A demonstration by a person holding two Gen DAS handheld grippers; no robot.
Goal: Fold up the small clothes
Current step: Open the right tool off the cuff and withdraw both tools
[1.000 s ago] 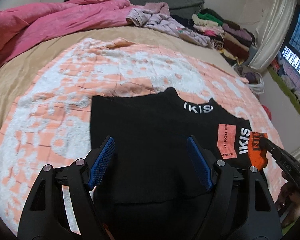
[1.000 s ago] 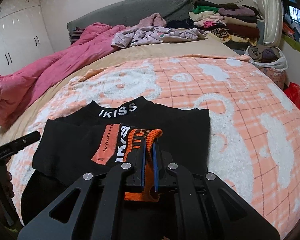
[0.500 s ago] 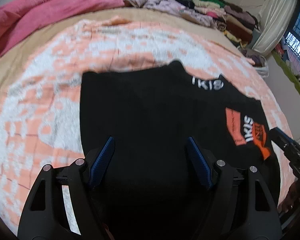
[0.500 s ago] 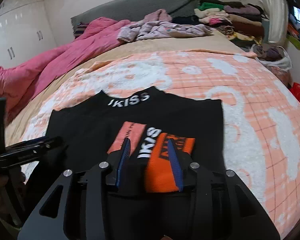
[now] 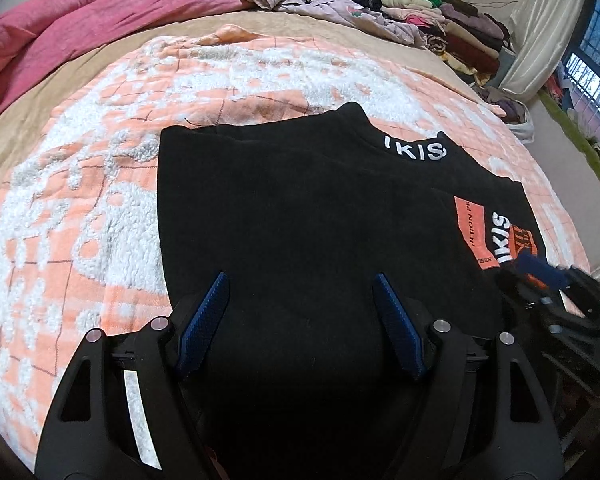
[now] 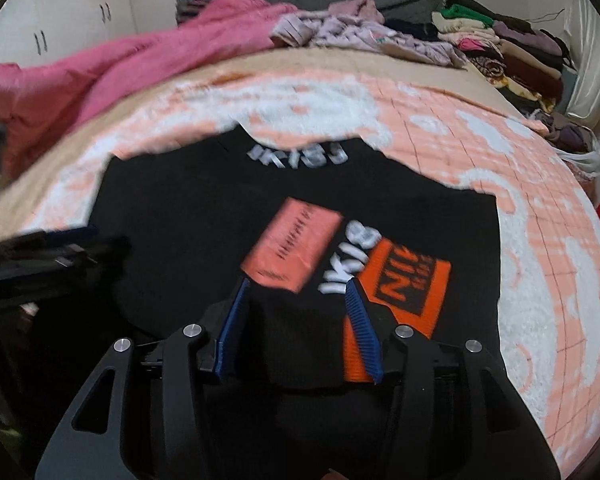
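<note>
A black sweater [image 5: 308, 216] of matt, soft cloth is laid on a tufted, fleecy blanket [image 5: 100, 184]. Ribbed orange knit is seen at its cuff [image 6: 396, 300]. Ridged blue pads [image 5: 204, 320] are set in matt black plastic with shiny metal pins.

Soft, even daylight fills the room, entering through a window [image 5: 592, 76] at the far right edge of the left wrist view. Shadows are faint. Fisheye distortion bows the bed [image 5: 80, 128] and darkens all corners. The left wrist view is sharp; the right wrist view is smeared by motion blur, its lettering on the black garment [image 6: 188, 216] barely legible.
</note>
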